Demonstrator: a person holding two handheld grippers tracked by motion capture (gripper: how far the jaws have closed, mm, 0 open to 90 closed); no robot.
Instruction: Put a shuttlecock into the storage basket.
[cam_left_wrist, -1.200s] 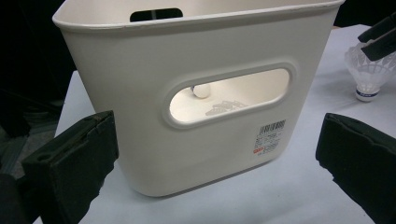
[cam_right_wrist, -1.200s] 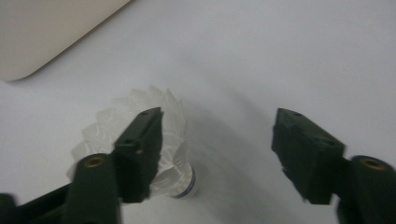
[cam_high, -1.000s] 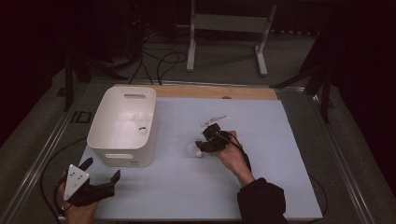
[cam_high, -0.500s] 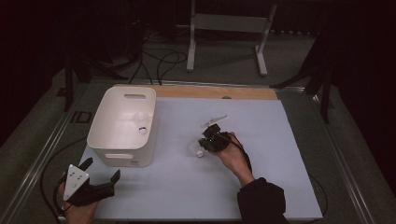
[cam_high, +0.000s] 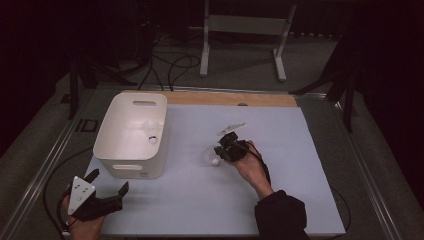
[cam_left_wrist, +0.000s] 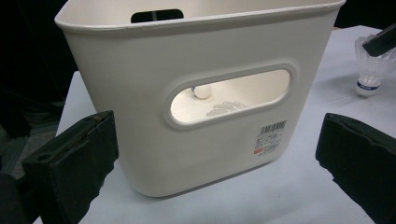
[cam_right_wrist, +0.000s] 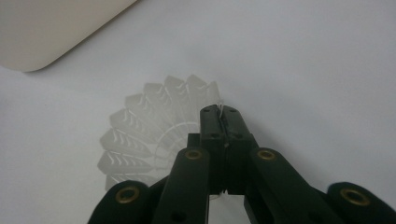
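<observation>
My right gripper (cam_high: 220, 150) is at mid-table, shut on the rim of a white plastic shuttlecock (cam_high: 212, 158). In the right gripper view the jaws (cam_right_wrist: 220, 112) pinch the edge of the shuttlecock's skirt (cam_right_wrist: 149, 135) just above the table. A white bin (cam_high: 131, 137) stands at the left, with another shuttlecock (cam_high: 152, 139) inside. Near the front left corner my left gripper (cam_high: 109, 181) is open and holds nothing. Its own view faces the bin's handle side (cam_left_wrist: 201, 140). The inner shuttlecock's cork (cam_left_wrist: 202, 92) shows through the handle hole, and the held shuttlecock (cam_left_wrist: 369, 70) is at the upper right.
The pale blue mat (cam_high: 300, 165) covers the table, with a wooden strip (cam_high: 230, 98) along its far edge. A metal stand (cam_high: 245, 35) and cables (cam_high: 175, 65) lie on the floor beyond. Metal rails (cam_high: 45, 170) run along the table's sides.
The right gripper and its shuttlecock have shifted only very slightly. The left gripper has stayed where it was.
</observation>
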